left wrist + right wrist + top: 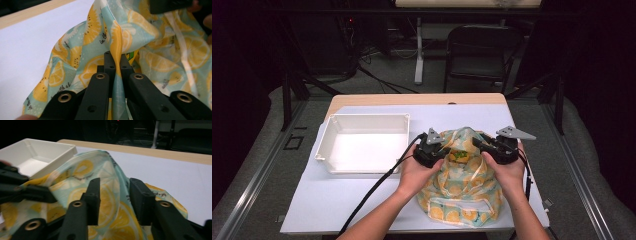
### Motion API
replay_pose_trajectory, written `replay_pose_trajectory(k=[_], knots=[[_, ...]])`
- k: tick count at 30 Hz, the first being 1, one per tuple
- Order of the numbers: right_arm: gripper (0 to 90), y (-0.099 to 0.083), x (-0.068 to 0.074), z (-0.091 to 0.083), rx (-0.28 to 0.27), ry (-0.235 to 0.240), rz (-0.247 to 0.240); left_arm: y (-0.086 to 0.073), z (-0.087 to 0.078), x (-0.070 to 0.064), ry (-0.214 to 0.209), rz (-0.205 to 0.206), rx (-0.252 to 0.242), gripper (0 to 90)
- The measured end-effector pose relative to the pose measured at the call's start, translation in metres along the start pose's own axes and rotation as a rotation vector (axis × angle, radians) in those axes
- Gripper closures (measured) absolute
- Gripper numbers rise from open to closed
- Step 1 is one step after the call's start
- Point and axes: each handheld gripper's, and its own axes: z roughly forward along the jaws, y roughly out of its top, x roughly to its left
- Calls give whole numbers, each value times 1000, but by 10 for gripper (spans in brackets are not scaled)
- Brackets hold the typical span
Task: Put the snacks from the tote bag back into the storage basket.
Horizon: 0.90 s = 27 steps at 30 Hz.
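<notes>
Bag (464, 187) contents mostly hidden by fabric

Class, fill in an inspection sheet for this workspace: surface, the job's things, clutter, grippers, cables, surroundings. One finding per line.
Surface: white sheet over a wooden table.
Job's things: lemon-print fabric bag lying near the front edge, its mouth lifted; something green and yellow shows inside.
Clutter: white tray, looks empty, left of the bag.
Grippers: left gripper has its jaws pinched on a fold of the bag's rim; right gripper has its jaws apart, with fabric between them.
Cables: black cable trails from the left gripper to the front edge.
Surroundings: dark room, black chair beyond the table.
</notes>
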Motion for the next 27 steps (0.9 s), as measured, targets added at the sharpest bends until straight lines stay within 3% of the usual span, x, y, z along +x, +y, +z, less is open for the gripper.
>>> replay_pose_trajectory(k=[3,4,7,10,11,15,18,20,24,27], knots=[[526,-1,4,-6,-7,17,-16,2,-2,5,-16,-24,-7,900],[467,-3,8,-10,-9,27,-31,5,-3,8,-30,-42,-16,900],[394,-9,15,-15,-9,24,-55,10,-5,9,-42,-51,-35,900],[368,-14,18,-15,4,5,-84,15,-7,9,-44,-50,-39,900],[352,-20,19,-12,30,-24,-111,21,-9,8,-46,-51,-47,900],[351,-27,18,-8,70,-37,-128,28,-12,10,-56,-64,-66,900],[430,-36,14,-3,114,-96,-132,33,-14,12,-66,-73,-76,900],[568,-39,9,-2,135,-156,-122,34,-14,13,-63,-74,-76,900],[879,-37,-2,-8,97,-129,-55,33,-13,15,-63,-62,-61,900],[900,-27,-7,-10,78,-126,-50,34,-8,20,-42,-76,-63,900]])
